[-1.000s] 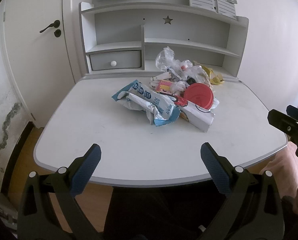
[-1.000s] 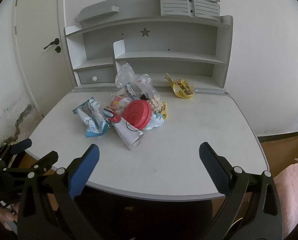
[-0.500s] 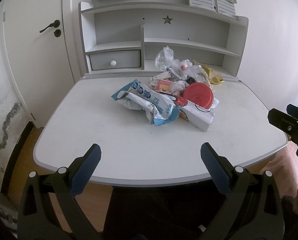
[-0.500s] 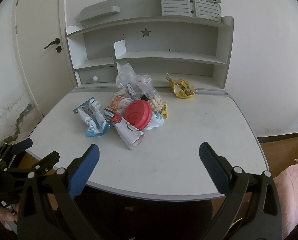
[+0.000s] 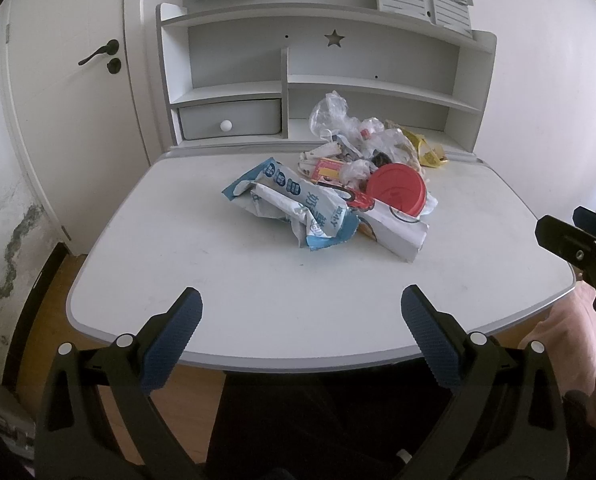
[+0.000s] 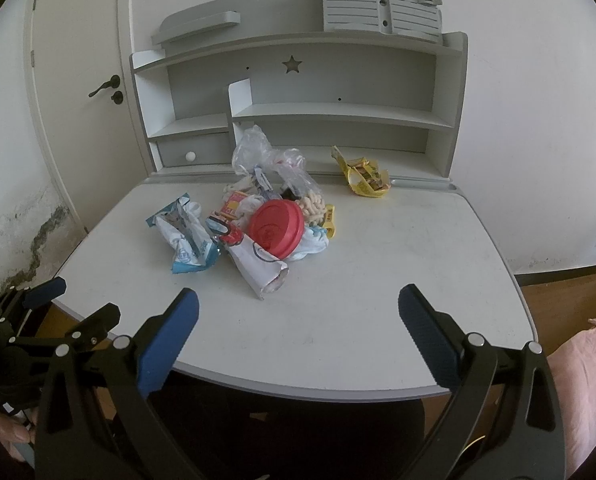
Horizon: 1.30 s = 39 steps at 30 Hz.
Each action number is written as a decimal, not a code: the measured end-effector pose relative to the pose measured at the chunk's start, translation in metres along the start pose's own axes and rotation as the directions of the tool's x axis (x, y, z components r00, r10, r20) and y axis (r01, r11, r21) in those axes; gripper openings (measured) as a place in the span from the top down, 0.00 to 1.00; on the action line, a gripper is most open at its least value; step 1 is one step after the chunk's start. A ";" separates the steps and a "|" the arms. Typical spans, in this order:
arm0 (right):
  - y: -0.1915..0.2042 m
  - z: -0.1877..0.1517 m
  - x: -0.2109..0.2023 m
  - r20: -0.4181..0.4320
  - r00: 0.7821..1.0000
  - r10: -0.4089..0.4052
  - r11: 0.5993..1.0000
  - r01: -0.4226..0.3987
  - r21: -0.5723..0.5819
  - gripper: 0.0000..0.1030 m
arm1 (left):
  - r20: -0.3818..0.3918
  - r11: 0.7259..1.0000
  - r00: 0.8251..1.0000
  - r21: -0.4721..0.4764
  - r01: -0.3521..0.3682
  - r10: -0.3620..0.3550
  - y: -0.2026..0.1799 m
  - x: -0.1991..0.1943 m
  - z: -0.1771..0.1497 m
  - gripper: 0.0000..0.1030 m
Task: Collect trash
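A heap of trash lies mid-desk: a crumpled blue-and-white wrapper [image 5: 298, 208] [image 6: 188, 236], a red round lid [image 5: 396, 188] [image 6: 276, 228], a white paper pack [image 5: 398, 232] [image 6: 260, 270] and a clear plastic bag [image 5: 338, 116] [image 6: 266, 160]. A yellow wrapper [image 6: 364, 178] [image 5: 424, 148] sits apart at the back right. My left gripper [image 5: 300, 332] hangs open over the desk's front edge, empty. My right gripper [image 6: 298, 328] is open and empty too, equally short of the heap. Each gripper shows at the edge of the other's view.
The white desk [image 5: 202, 280] [image 6: 398, 280] carries a grey shelf unit [image 5: 326, 64] with a small drawer [image 5: 230, 120] at the back. A door [image 5: 70, 80] stands to the left. A hand [image 6: 12, 432] holds the left gripper; pink fabric [image 6: 582, 384] lies at right.
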State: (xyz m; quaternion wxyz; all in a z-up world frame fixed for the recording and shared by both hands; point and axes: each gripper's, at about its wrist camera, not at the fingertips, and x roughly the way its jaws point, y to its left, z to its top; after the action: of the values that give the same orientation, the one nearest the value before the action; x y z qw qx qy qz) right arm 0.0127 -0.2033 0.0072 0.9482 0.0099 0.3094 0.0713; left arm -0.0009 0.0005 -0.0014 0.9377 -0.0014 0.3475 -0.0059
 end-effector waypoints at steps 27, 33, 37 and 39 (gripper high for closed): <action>-0.010 -0.006 0.019 -0.031 0.999 -0.015 1.000 0.015 0.013 0.06 | -0.072 0.999 0.997 -0.041 0.019 -0.022 0.008 0.040 0.016 0.06; -0.020 -0.009 0.040 -0.077 0.997 -0.018 1.000 0.019 0.018 0.06 | -0.165 0.994 0.986 -0.107 0.018 -0.036 0.010 0.108 0.048 0.06; -0.027 -0.012 0.051 -0.105 0.994 -0.022 0.999 0.025 0.023 0.06 | -0.212 0.984 0.976 -0.178 0.007 -0.045 0.019 0.144 0.061 0.08; -0.029 -0.014 0.056 -0.114 0.993 -0.025 0.999 0.028 0.025 0.06 | -0.220 0.976 0.973 -0.215 0.019 -0.068 0.024 0.153 0.063 0.19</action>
State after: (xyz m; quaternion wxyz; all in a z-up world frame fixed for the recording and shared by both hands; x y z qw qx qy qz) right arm 0.0524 -0.2243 -0.0389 0.9297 0.0142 0.3639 0.0551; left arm 0.1563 0.0228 -0.0537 0.8863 -0.1081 0.4502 0.0102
